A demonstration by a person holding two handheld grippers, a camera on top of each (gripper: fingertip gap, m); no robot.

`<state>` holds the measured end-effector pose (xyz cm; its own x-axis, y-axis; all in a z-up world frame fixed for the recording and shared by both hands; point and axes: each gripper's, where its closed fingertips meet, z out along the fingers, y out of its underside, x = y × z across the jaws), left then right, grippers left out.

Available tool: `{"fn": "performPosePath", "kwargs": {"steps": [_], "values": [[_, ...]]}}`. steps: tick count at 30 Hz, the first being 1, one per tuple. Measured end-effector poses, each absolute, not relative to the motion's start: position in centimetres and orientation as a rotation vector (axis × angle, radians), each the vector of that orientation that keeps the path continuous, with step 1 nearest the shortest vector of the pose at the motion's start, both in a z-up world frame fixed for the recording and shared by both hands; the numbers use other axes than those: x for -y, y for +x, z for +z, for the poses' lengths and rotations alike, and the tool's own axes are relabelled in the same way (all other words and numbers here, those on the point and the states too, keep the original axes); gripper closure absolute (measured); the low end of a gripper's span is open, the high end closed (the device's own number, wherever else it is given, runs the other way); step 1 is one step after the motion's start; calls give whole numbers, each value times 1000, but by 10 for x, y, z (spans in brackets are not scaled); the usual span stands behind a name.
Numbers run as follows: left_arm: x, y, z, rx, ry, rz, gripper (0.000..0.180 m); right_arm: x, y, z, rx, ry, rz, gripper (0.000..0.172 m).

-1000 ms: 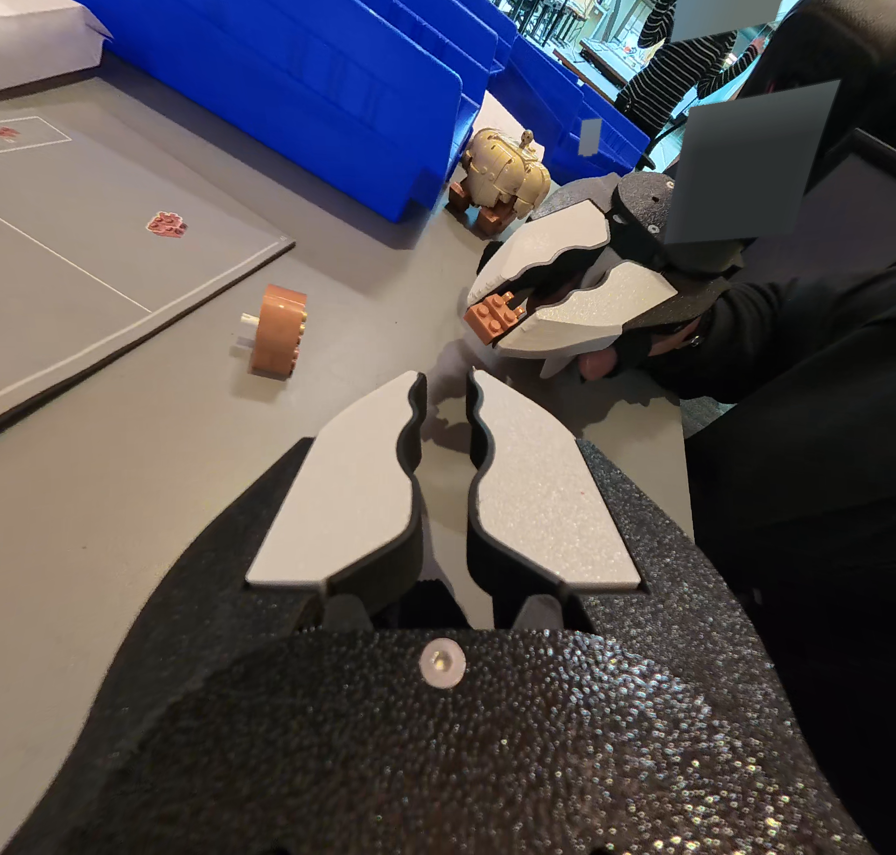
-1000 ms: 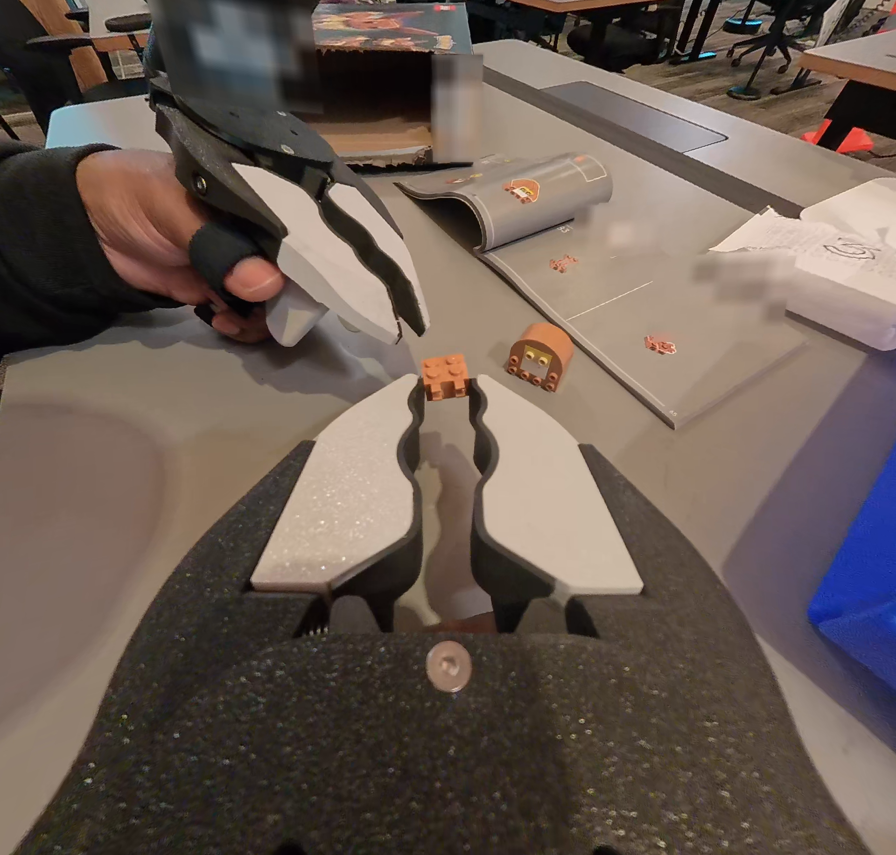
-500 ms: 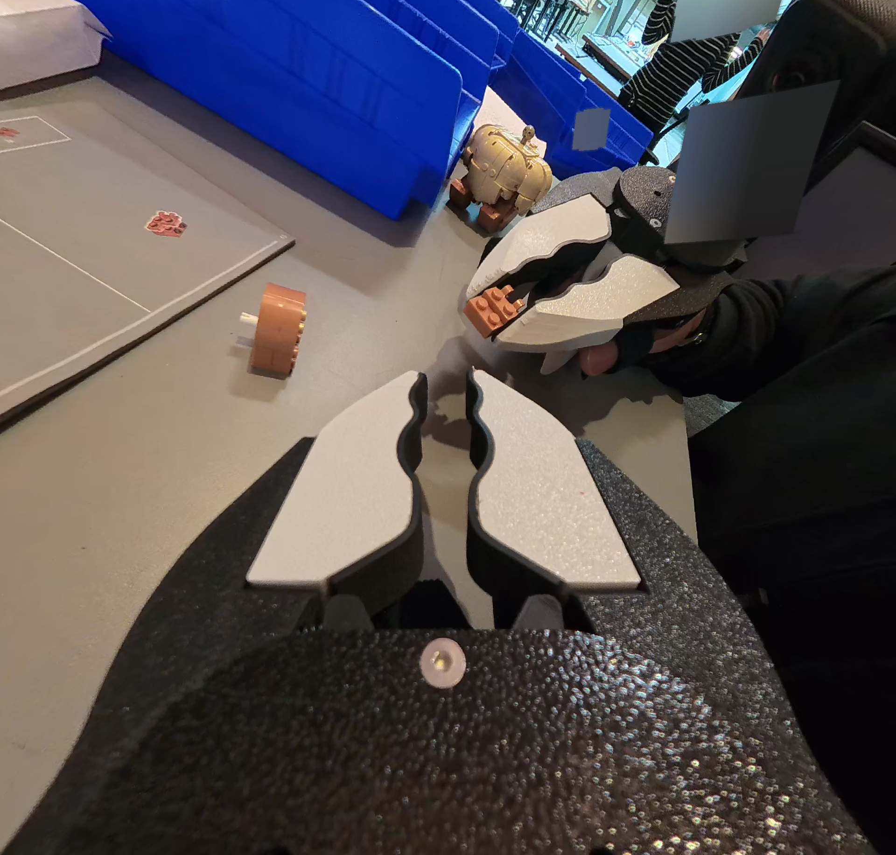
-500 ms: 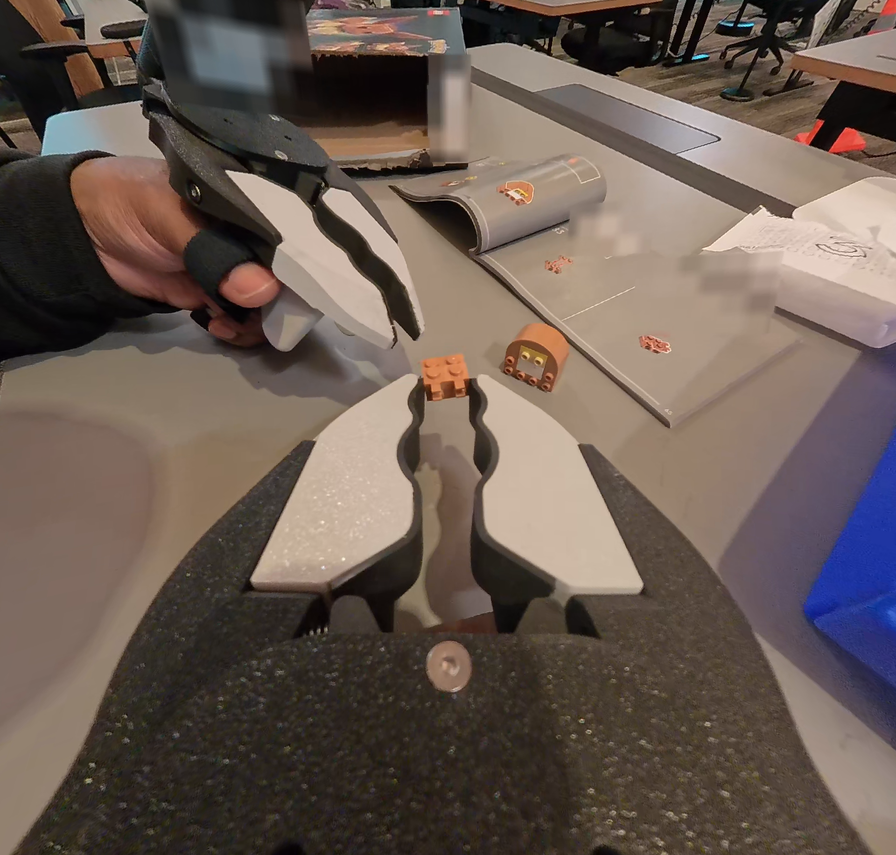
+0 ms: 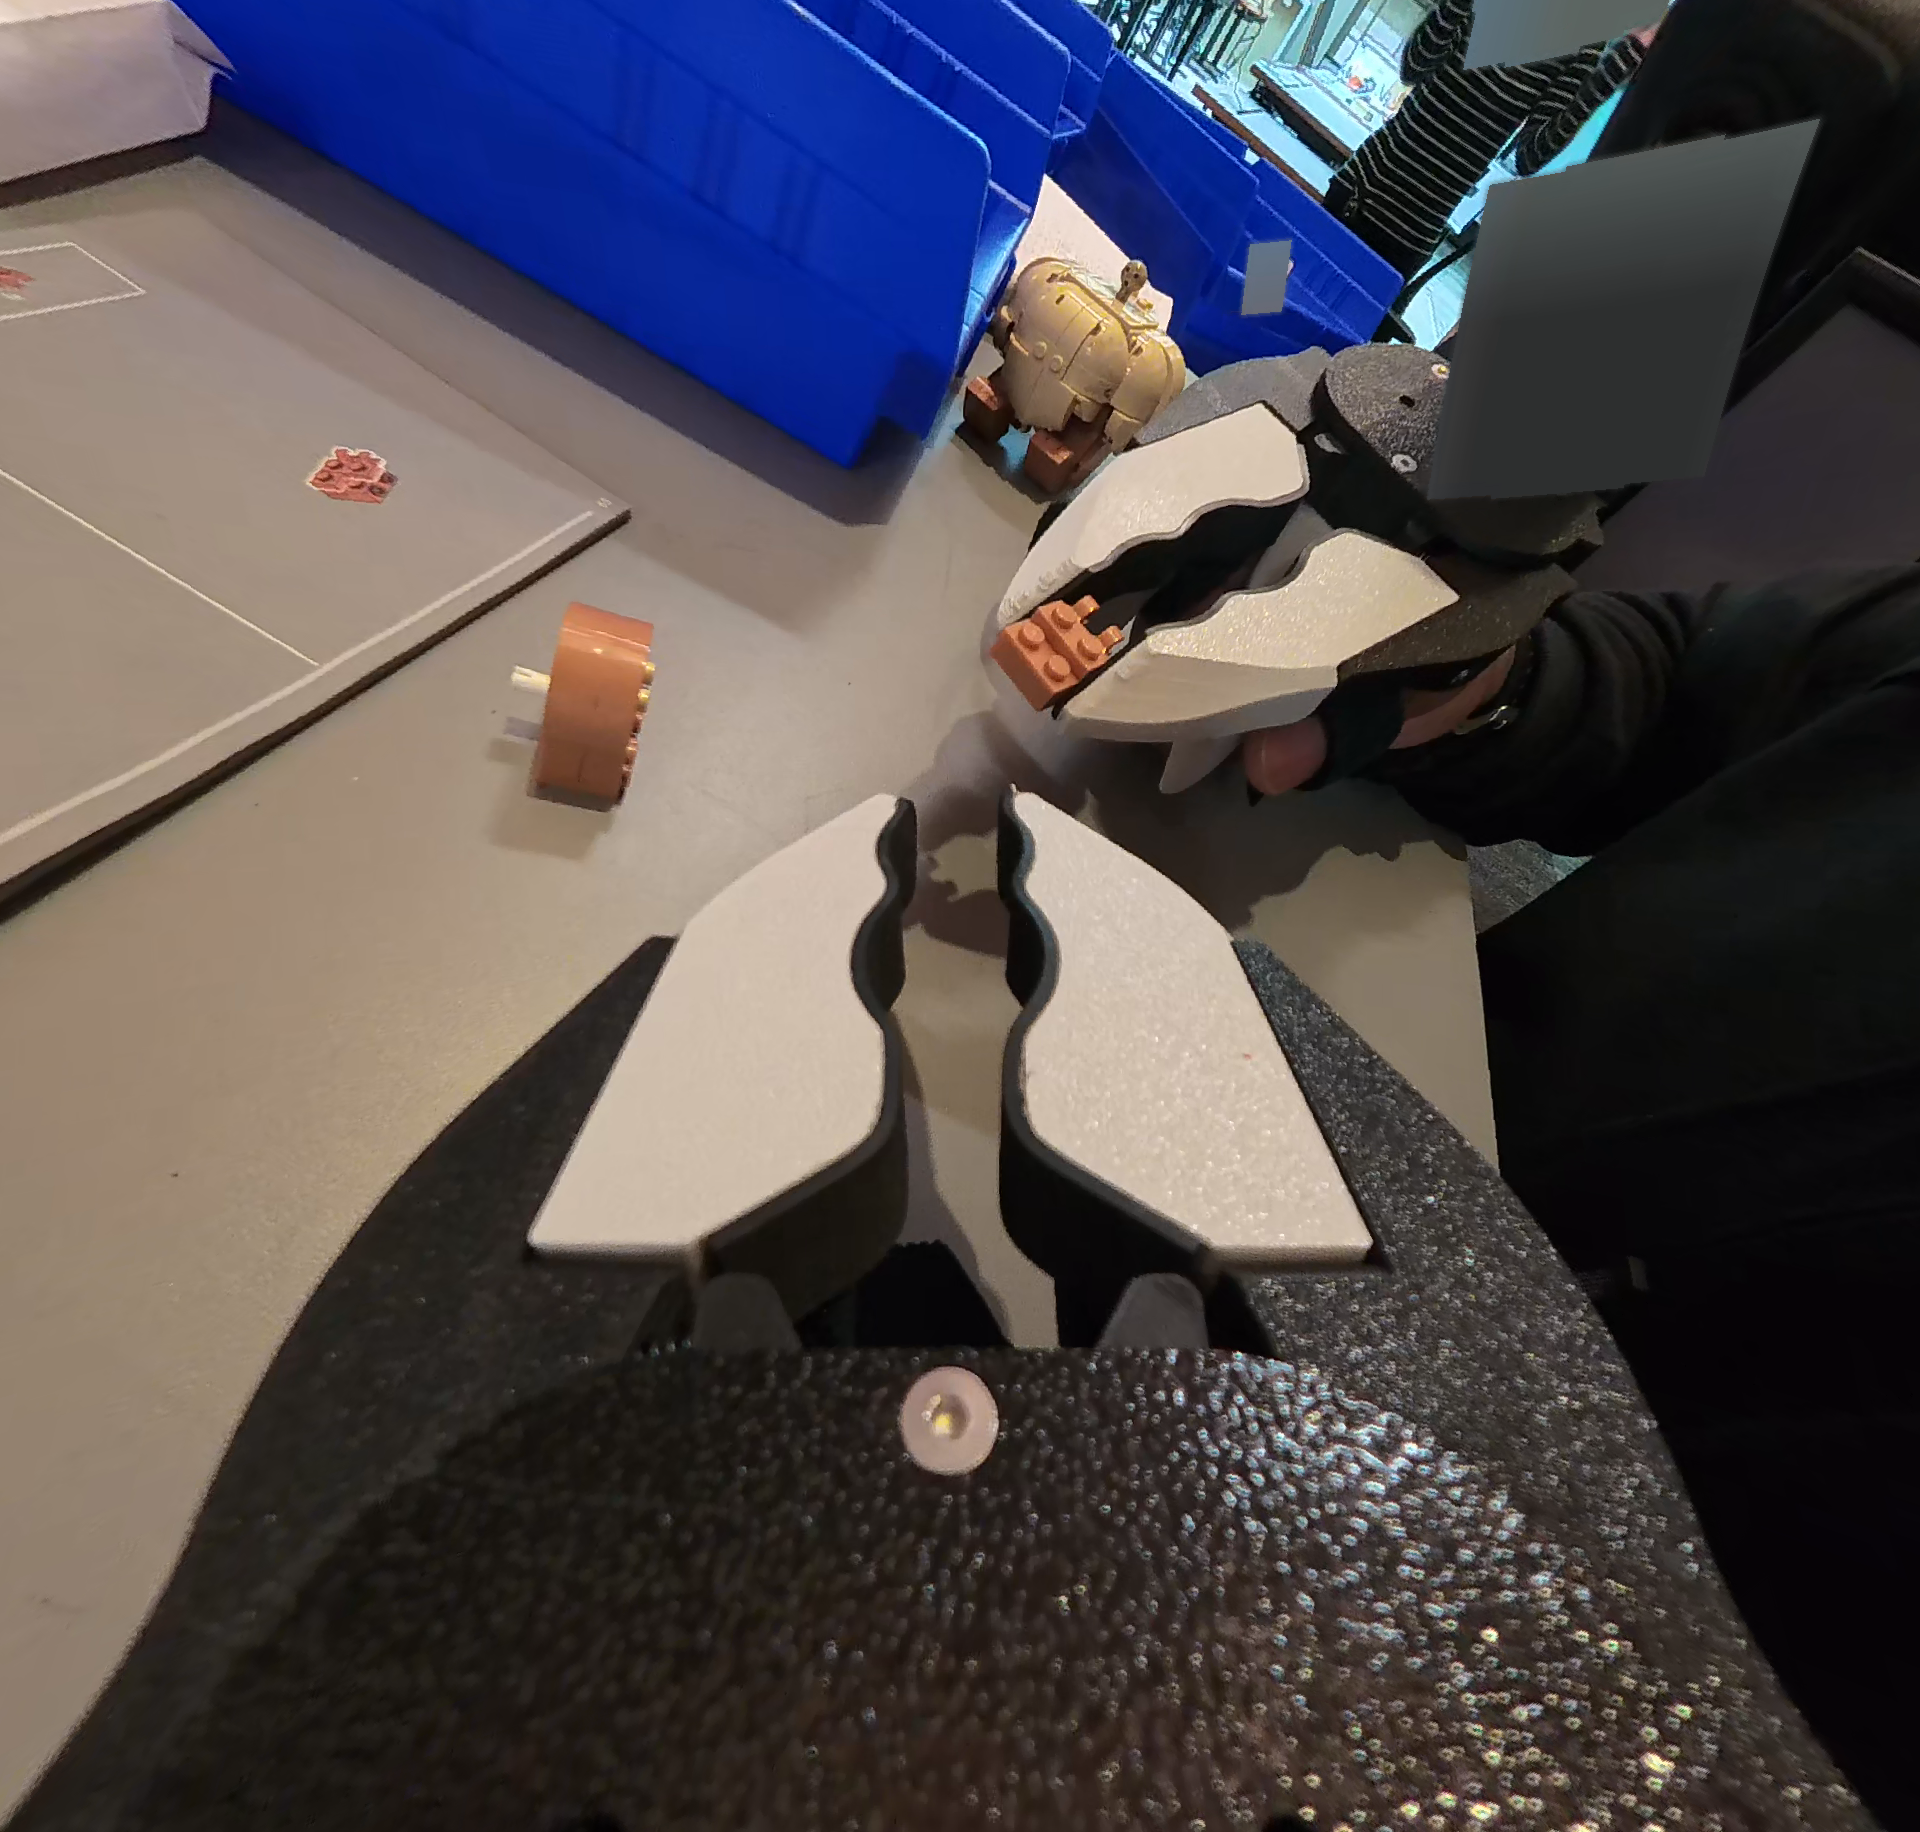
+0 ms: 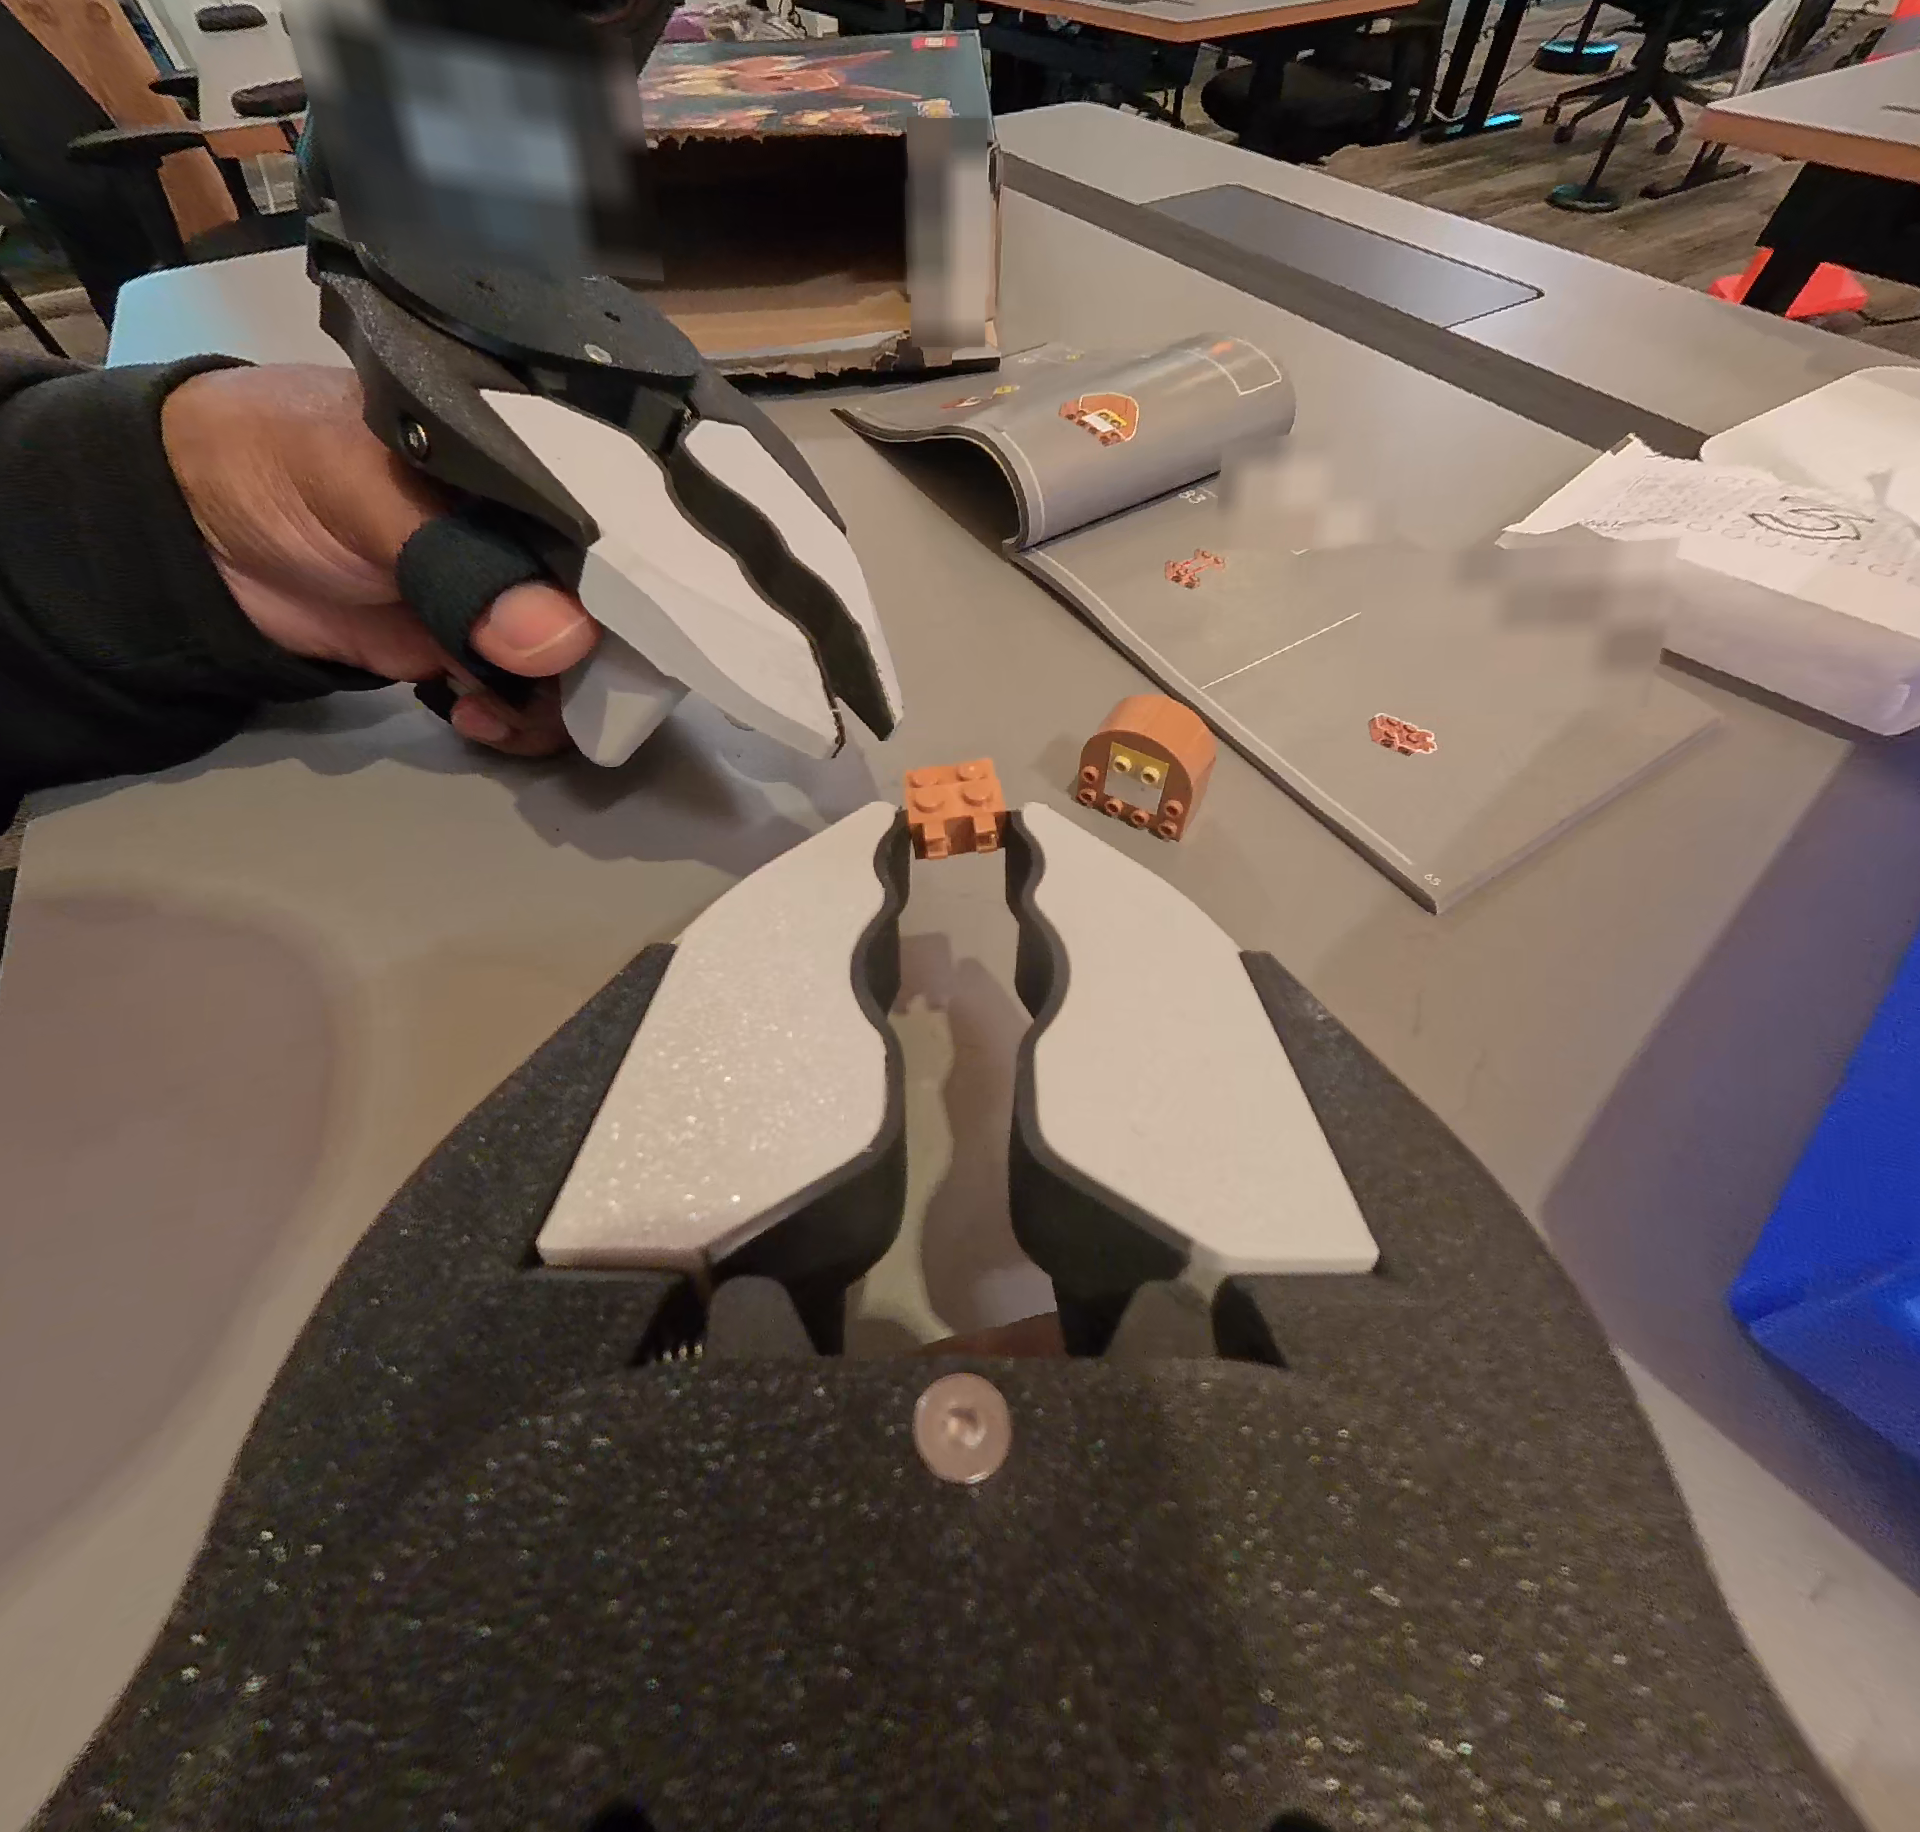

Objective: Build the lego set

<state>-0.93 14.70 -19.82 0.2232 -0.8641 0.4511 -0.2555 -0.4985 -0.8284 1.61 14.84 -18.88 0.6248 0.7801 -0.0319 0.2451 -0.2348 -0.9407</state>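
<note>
The right gripper (image 6: 958, 818) is seen clamped on a small orange-brown studded plastic brick (image 6: 954, 808), pinched at the very fingertips with both pads pressed on its sides; the brick is carried clear of the table, studs upward, presumably so that its top and underside stay free. The left gripper (image 5: 954, 816) is held just beside it, its fingers narrowly parted with nothing between them; only grey table and shadow are seen through the gap; its tips are pointed toward the held brick, apparently in readiness.

A little farther on the matt grey tabletop (image 6: 312, 1003), a rounded brown arch-shaped brick assembly with a pale yellow-studded face (image 6: 1143, 766) is lying on its side, apart from both grippers; just beyond it an open grey instruction booklet (image 6: 1351, 660) is laid flat, pages turned toward the person, presumably for reference. A tan and brown brick-built figure (image 5: 1086, 359) is stood against a row of blue plastic bins (image 5: 623, 151). Beyond, a torn-open cardboard box (image 6: 810, 224) and crumpled white paper (image 6: 1787, 556) are noted; the room behind is observed to hold further desks and office chairs.
</note>
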Motion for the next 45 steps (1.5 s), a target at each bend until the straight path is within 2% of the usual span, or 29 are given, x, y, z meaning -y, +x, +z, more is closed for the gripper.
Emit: {"fn": "performPosePath", "kwargs": {"steps": [12,24,45], "values": [[-151,-8,-187,-1015,-1804,-1253,166,-151,18,-185,808,-1763,619,155],[-144,17,-162,-729,-1852,-1811,170,-143,11,-168,898,-1574,511,155],[-128,17,-155,-701,-1780,-2080,172,-137,6,-161,957,-1470,442,154]]}}
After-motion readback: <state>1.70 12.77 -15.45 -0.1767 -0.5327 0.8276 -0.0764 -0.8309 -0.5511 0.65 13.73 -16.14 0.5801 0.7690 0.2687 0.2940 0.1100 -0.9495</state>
